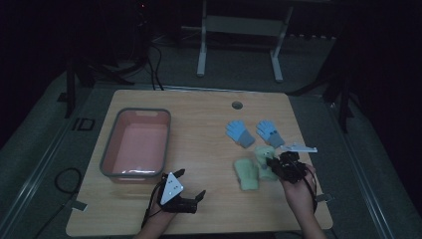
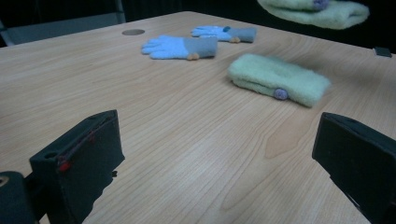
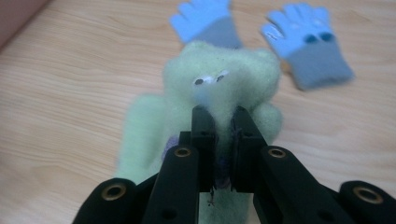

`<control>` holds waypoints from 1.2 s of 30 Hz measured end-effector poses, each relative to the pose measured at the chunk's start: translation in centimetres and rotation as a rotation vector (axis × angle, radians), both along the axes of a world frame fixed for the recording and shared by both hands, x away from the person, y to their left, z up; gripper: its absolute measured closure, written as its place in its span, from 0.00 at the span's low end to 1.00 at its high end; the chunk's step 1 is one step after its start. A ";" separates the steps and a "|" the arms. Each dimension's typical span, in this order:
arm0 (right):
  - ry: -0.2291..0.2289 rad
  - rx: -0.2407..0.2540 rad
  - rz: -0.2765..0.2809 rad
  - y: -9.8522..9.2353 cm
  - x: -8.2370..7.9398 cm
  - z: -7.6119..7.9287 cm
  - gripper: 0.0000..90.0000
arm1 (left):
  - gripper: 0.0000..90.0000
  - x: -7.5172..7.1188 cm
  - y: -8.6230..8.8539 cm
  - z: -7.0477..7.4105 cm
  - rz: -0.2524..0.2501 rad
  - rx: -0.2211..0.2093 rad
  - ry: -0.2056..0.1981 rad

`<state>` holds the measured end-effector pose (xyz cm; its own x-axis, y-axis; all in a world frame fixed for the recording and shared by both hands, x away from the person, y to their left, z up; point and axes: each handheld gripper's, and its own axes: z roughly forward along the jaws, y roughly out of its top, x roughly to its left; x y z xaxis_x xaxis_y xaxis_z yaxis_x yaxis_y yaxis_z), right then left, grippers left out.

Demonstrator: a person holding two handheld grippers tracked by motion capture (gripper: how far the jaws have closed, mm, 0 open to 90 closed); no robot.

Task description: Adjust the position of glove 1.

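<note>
The fuzzy pale-green mitten with googly eyes (image 3: 224,88) is smeared soft in the right gripper view, and its cuff is covered where the right hand-held gripper (image 3: 220,126) pinches it. In the left gripper view that lifted mitten (image 2: 317,11) is sliced off by the top edge. In the high view, it's largely masked by the gripper body. The left hand-held gripper (image 2: 215,154) has both jaws running out of the bottom corners. One light-blue knit glove with a grey cuff (image 3: 208,23) loses its fingertips at the top edge. Beyond the wooden worktop (image 1: 199,124) the room falls to darkness, too dim to read.
</note>
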<state>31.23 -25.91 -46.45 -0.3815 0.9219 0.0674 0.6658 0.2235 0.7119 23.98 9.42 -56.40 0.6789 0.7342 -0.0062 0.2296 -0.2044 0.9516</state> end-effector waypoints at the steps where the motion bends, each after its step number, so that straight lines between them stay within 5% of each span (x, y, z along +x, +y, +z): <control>1: -0.002 0.002 0.007 0.5 0.0 0.2 0.92 | 0.02 0.0 0.0 0.0 0.001 0.000 -0.001; 11: 0.028 0.004 0.079 4.1 0.2 -0.9 0.92 | 0.02 0.0 0.0 0.0 0.000 -0.002 -0.002; 28: 0.116 -0.013 0.078 4.4 0.4 -4.9 0.90 | 0.02 0.0 -0.1 0.0 0.000 -0.001 -0.003; 36: 0.118 -0.028 0.080 4.4 0.5 -5.8 0.89 | 0.02 0.1 0.1 0.0 -0.001 -0.008 0.009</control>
